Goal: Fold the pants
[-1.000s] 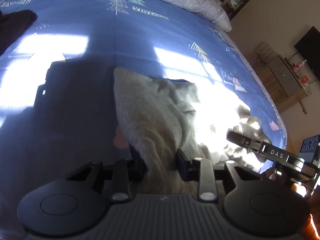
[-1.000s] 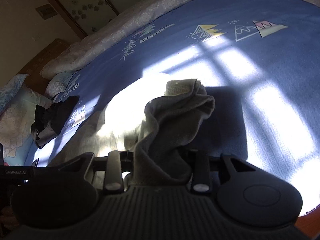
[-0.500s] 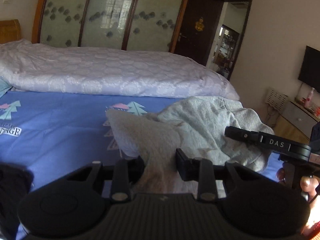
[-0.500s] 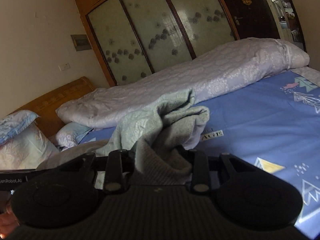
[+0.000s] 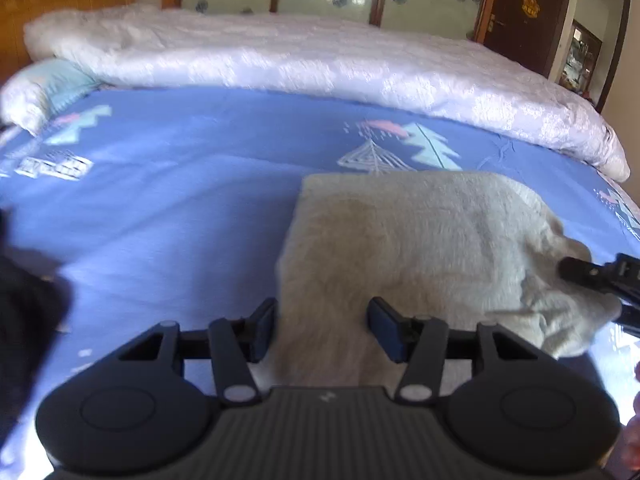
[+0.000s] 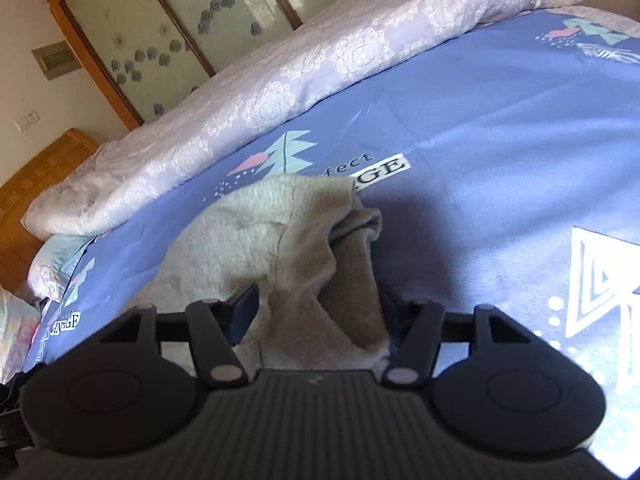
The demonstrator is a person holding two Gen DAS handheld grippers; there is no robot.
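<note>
The blue sheet [image 6: 480, 140] reads "fect" and "GE" [image 6: 380, 170].

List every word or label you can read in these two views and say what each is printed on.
"fect": end of a word printed on the blue patterned bed sheet, its start hidden behind the grey-beige fleece pants.
"GE": end of a boxed word on the same sheet, its start hidden too.
Boxed word at the sheet's left edge: seems to end in "GE", too blurred to be sure.
Boxed print on the sheet, left wrist view: blurred, unreadable.
</note>
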